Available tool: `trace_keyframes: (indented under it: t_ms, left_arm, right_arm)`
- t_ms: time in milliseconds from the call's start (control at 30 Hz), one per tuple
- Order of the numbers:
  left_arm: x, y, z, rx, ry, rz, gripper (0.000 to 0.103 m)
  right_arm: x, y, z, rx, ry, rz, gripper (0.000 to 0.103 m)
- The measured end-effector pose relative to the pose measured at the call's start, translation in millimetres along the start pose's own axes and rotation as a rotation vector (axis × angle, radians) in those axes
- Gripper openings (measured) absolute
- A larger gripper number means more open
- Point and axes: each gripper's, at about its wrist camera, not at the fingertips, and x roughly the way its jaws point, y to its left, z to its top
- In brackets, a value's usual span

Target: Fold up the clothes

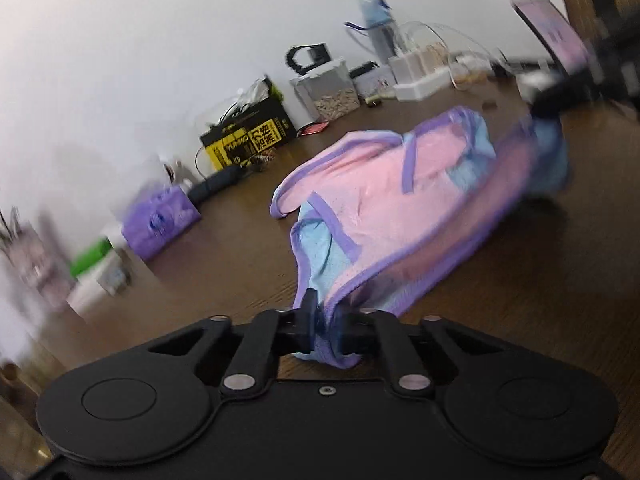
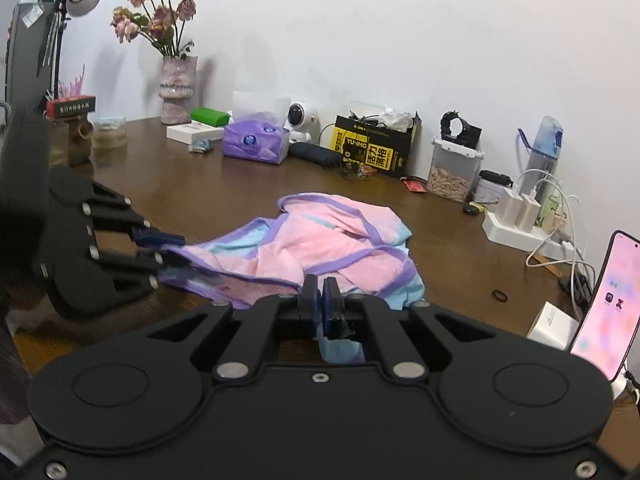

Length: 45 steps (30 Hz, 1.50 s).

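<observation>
The garment [image 2: 320,244], a pink top with pale blue panels and purple binding, lies rumpled across the middle of the brown tabletop [image 2: 460,256], partly lifted at two edges. The left claw [image 1: 324,320] has its fingers pressed together on a purple-bound hem, pinching the cloth so that a small fold pokes out beneath the fingertips. In the right wrist view the left claw [image 2: 168,248] enters from the left side, tilted onto its side, its linkage stacked one bar above another, its tips gripping the garment's left edge just above the tabletop.

The right claw [image 2: 322,296] points forward and level, held low over the near edge of the tabletop, its fingers drawn tight on a blue portion of the garment's near edge; a blue tuft hangs down behind the pads. In the left wrist view, which is tilted and smeared by motion blur, the right claw [image 1: 556,104] appears dark at the upper right, at the far end of the stretched fabric.

Along the wall stand a vase of roses [image 2: 178,88], a purple tissue pack [image 2: 256,144], a black and yellow box [image 2: 376,148], and a clear container [image 2: 454,172]. A phone [image 2: 612,312] leans upright at the right.
</observation>
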Motion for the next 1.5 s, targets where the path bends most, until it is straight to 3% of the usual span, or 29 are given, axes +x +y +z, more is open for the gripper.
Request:
trace_keyframes:
  t_ms: [67, 233, 333, 533, 733, 900, 1033, 1167, 1233, 1400, 1500]
  left_arm:
    - [2, 12, 6, -0.098, 0.015, -0.027, 0.003]
    - [-6, 15, 25, -0.108, -0.023, -0.016, 0.003]
    - [-10, 14, 33, -0.108, -0.039, -0.015, 0.004]
    - [-8, 12, 33, -0.082, -0.033, 0.009, 0.004]
    - [-5, 18, 28, -0.108, -0.019, 0.021, 0.004]
    - [-6, 10, 27, -0.088, -0.026, 0.007, 0.004]
    - [-11, 10, 25, -0.069, -0.038, 0.018, 0.004]
    - [-14, 12, 31, 0.006, -0.066, 0.016, 0.004]
    - [-25, 17, 46, 0.034, -0.112, 0.010, 0.004]
    - [-78, 52, 119, 0.088, -0.287, 0.000, 0.004]
    - [-122, 69, 167, 0.150, -0.377, 0.005, 0.004]
  right_arm:
    - [2, 10, -2, -0.056, -0.008, -0.005, 0.035]
    - [13, 43, -2, -0.162, -0.044, 0.032, 0.054]
    - [28, 65, 1, -0.217, -0.032, 0.035, 0.054]
    - [59, 92, -4, -0.351, 0.028, -0.149, 0.052]
    - [50, 81, -28, -0.379, 0.068, -0.248, 0.053]
    - [33, 79, -38, -0.401, 0.018, -0.316, 0.042]
    - [30, 80, -36, -0.447, -0.001, -0.318, 0.004]
    - [29, 70, -27, -0.447, 0.010, -0.284, 0.004]
    - [23, 59, -12, -0.440, -0.026, -0.296, 0.004]
    - [-10, 26, 45, -0.452, -0.157, -0.340, 0.004]
    - [-50, 5, 97, -0.466, -0.275, -0.373, 0.004]
